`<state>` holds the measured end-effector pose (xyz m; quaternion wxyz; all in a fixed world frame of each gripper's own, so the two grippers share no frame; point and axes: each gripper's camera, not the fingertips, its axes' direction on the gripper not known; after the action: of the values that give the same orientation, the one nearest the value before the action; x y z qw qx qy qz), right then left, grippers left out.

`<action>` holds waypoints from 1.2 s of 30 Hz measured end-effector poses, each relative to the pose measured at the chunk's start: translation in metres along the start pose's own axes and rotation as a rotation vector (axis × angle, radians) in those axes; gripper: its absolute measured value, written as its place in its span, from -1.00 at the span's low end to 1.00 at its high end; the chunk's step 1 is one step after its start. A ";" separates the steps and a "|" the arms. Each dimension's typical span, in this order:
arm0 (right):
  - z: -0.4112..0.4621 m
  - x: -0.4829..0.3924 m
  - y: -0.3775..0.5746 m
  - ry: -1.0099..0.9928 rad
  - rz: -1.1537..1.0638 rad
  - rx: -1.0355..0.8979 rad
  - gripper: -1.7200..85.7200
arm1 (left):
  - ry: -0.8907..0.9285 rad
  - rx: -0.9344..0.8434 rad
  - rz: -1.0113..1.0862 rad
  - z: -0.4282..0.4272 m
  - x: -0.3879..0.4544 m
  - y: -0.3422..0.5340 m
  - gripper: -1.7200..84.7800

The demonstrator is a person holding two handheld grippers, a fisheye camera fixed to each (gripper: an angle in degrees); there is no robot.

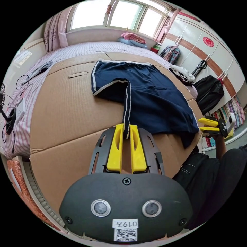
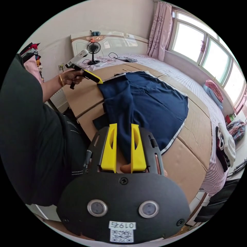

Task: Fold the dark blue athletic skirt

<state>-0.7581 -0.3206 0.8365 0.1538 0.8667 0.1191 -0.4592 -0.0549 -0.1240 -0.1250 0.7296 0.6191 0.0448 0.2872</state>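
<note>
The dark blue athletic skirt [image 1: 154, 97] [image 2: 146, 103] with white trim lies mostly flat on a cardboard sheet [image 1: 69, 108] [image 2: 195, 133] over a bed. My left gripper [image 1: 126, 126] is shut on a narrow strip of the white-trimmed edge, pulled out toward the camera. In the right gripper view it [image 2: 99, 80] meets the skirt's far corner, held by a hand. My right gripper [image 2: 124, 125] has a band of blue fabric filling the narrow gap between its jaws. It [image 1: 200, 124] sits at the skirt's corner by the cardboard's edge, where some fabric droops over.
The person's dark clothes [image 1: 205, 180] [image 2: 31, 141] stand close against the cardboard's near edge. A clothes pile [image 1: 182, 73] [image 2: 226, 146] lies at the bed's side, beside a black bag [image 1: 209, 90]. A small fan [image 2: 93, 49] and cables sit at the headboard end.
</note>
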 end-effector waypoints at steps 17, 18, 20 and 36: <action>-0.016 0.066 0.073 0.174 0.219 0.107 -0.92 | 0.169 -0.028 -0.071 -0.102 -0.008 0.158 -0.93; -0.017 0.086 0.086 0.165 0.302 0.146 -0.95 | 0.106 -0.007 -0.146 -0.100 -0.017 0.164 -0.93; -0.016 0.118 0.107 0.132 0.389 0.168 -0.97 | 0.006 0.046 -0.167 -0.102 -0.021 0.165 -0.93; 0.034 0.386 0.271 0.554 0.888 -0.163 -0.98 | -0.813 0.053 -0.390 -0.079 -0.150 0.062 -0.95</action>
<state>-0.4772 -0.5590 0.5400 0.3630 0.9079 -0.1881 -0.0927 -0.2353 -0.1217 -0.1290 0.7123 0.6801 -0.1222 -0.1236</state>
